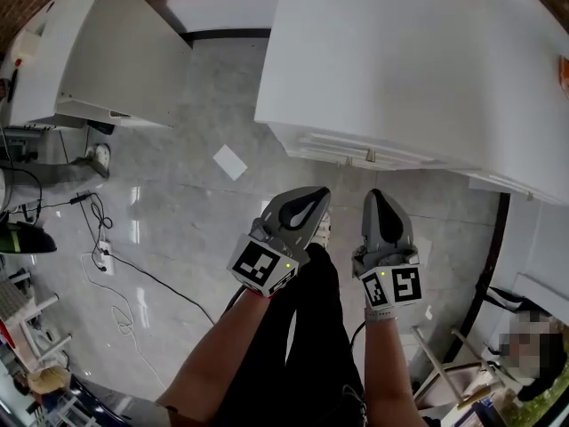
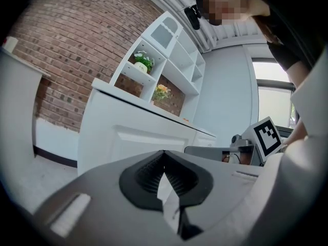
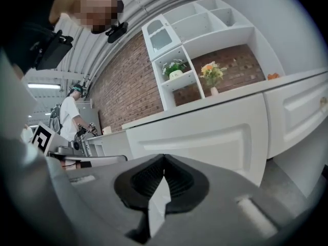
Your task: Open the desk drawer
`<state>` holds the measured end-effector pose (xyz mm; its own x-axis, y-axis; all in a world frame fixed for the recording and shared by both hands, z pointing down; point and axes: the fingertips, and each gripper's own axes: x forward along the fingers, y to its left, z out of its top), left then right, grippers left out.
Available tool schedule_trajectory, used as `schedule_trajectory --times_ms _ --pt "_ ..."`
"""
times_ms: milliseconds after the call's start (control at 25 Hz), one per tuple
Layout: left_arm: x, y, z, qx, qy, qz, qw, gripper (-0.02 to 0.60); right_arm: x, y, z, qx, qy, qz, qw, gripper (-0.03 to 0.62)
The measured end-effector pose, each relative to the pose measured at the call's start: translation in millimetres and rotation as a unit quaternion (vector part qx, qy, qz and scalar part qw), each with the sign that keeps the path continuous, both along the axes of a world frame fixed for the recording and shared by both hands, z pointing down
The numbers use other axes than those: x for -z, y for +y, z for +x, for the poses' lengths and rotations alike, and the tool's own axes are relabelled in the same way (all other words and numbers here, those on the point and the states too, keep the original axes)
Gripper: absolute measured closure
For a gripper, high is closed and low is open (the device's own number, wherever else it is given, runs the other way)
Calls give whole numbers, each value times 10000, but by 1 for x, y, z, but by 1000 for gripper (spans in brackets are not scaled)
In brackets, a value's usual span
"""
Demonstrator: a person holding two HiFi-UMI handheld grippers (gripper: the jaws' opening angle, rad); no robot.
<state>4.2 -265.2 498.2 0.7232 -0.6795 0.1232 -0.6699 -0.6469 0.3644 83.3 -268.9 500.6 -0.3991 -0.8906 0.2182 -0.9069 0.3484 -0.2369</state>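
Left hand-held gripper (image 1: pixel 316 198) and right hand-held gripper (image 1: pixel 380 198) are held closed, empty. The shut desk drawer (image 1: pixel 356 145) lies at twelve o'clock; its small knob (image 1: pixel 371 156) should be approached squarely, jaws opened first.

The floor (image 1: pixel 178 229) is shiny grey tile. A white square of paper (image 1: pixel 230 162) lies flat on it just in front of the big white bench (image 1: pixel 400 60), and black cables (image 1: pixel 158 280) snake over on the left to a white power strip (image 1: pixel 104 258). The shelf (image 3: pixel 180 78) above the bench holds a green potted plant (image 3: pixel 175 68).
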Motion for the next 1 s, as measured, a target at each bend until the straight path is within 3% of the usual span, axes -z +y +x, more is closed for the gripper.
schedule_trajectory --times_ms 520,1000 --pt "-27 -32 31 -39 10 29 10000 579 -28 -34 11 -291 125 48 9995 576" --pt "-49 -51 48 -138 -352 126 9992 578 -47 -57 7 -436 68 -63 9990 513"
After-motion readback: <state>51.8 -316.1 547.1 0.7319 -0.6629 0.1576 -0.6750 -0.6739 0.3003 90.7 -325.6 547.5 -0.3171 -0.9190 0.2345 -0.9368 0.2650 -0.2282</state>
